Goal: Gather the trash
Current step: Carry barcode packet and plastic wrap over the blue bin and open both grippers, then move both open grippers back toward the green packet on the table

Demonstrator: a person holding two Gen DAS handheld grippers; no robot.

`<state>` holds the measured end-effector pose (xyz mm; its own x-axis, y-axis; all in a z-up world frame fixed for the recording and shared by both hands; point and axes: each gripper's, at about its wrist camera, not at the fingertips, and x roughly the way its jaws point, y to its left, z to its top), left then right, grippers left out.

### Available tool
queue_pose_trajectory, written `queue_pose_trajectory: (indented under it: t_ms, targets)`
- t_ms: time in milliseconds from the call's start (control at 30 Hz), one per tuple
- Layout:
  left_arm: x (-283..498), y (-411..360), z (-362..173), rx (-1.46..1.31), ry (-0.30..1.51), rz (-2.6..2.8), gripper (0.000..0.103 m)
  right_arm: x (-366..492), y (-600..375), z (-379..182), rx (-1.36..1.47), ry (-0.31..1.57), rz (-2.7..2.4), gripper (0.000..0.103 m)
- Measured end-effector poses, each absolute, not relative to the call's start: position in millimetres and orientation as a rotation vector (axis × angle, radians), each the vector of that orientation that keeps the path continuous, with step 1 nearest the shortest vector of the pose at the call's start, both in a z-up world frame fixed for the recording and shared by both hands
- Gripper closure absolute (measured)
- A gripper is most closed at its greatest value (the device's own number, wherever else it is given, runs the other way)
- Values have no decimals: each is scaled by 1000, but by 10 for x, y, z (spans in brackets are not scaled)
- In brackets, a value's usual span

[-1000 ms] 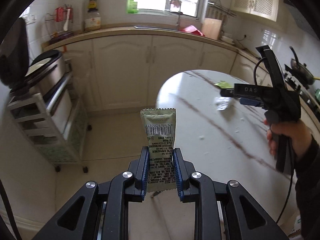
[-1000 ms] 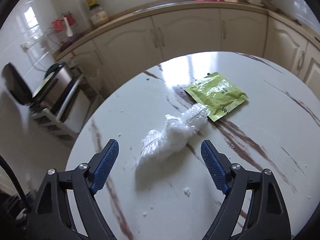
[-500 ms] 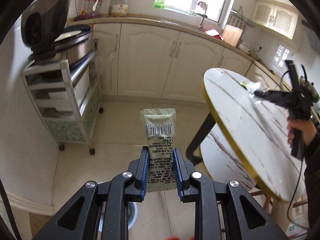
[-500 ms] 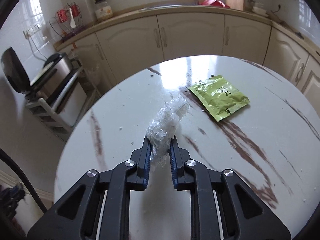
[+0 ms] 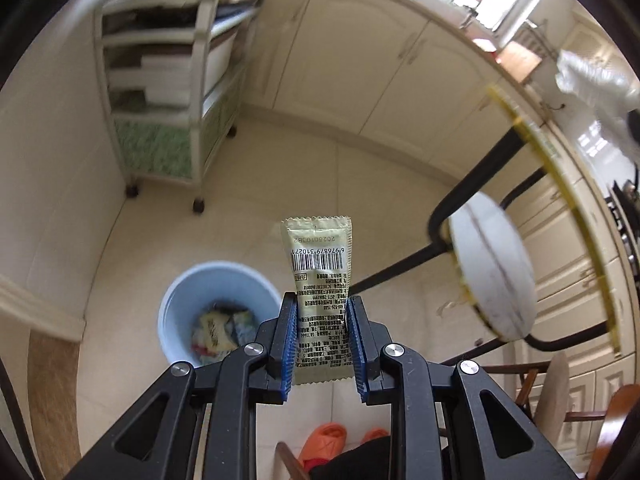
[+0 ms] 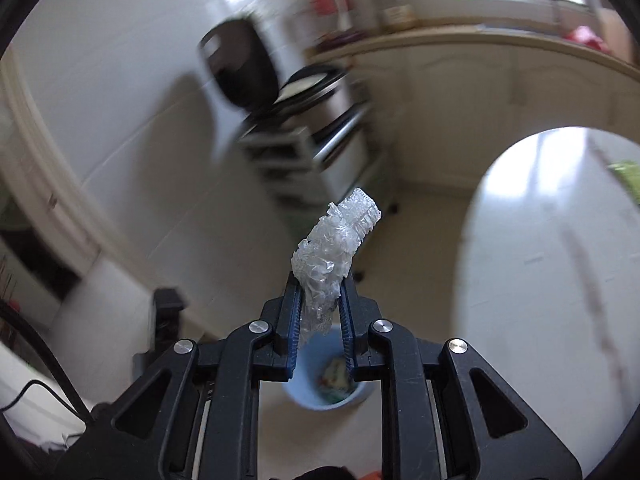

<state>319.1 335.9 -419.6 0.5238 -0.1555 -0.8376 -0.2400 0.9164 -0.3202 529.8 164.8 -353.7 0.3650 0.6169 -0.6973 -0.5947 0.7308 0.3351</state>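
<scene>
My left gripper [image 5: 322, 304] is shut on a pale green snack wrapper [image 5: 319, 264] with a barcode, held upright above the floor. A light blue trash bin [image 5: 192, 300] with wrappers inside stands on the floor just left of and below it. My right gripper [image 6: 319, 284] is shut on a crumpled clear plastic wrapper [image 6: 334, 240], held in the air left of the table. The same blue bin [image 6: 316, 384] shows below, between its fingers. The clear wrapper also shows at the top right of the left wrist view [image 5: 592, 76].
A round marble table [image 6: 560, 280] with a green packet [image 6: 626, 172] at its right edge; its gold rim [image 5: 536, 136] and black legs [image 5: 472, 184] show from below. A wheeled shelf cart [image 5: 172, 80] stands by the wall. Orange slippers [image 5: 324, 440] lie on the floor. Cabinets behind.
Both grippers have swung away from the table and down toward the floor. The blue bin has come into view under both. The right gripper, shut on the clear wrapper, has lifted it off the table.
</scene>
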Motion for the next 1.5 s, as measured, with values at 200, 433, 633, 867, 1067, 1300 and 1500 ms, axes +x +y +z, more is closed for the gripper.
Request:
queue_pose_trajectory:
  t_ms: [200,433,633,867,1067,1300,1500]
  targets:
    - [3298,3645,-4575,-455,1115,121,81,5259,2314,-4527,-16,1079,783,86]
    - [3495,3949,-4829,-519,1149,169,57,5410,2572,-5377,-12,1248,774,86]
    - [3456,4079,-4837,-538,1119,272,44,5527,2688,-5723,64,1329,810,82]
    - [3246,4020,-4484,-491,1047,342,42,5562,2812,-5700,113,1333,818,50]
    - [3040,3651,-3978,-434,934,328,33,5534,2635,-5057,95,1187,799,39]
    - [2889,3020,-3157,-325,764,263,23,5381,1983,-3711,62,896,765,26]
    - [2797,2352,-2670,-163,636,206,12,5499,982,-2872,25,753,635,13]
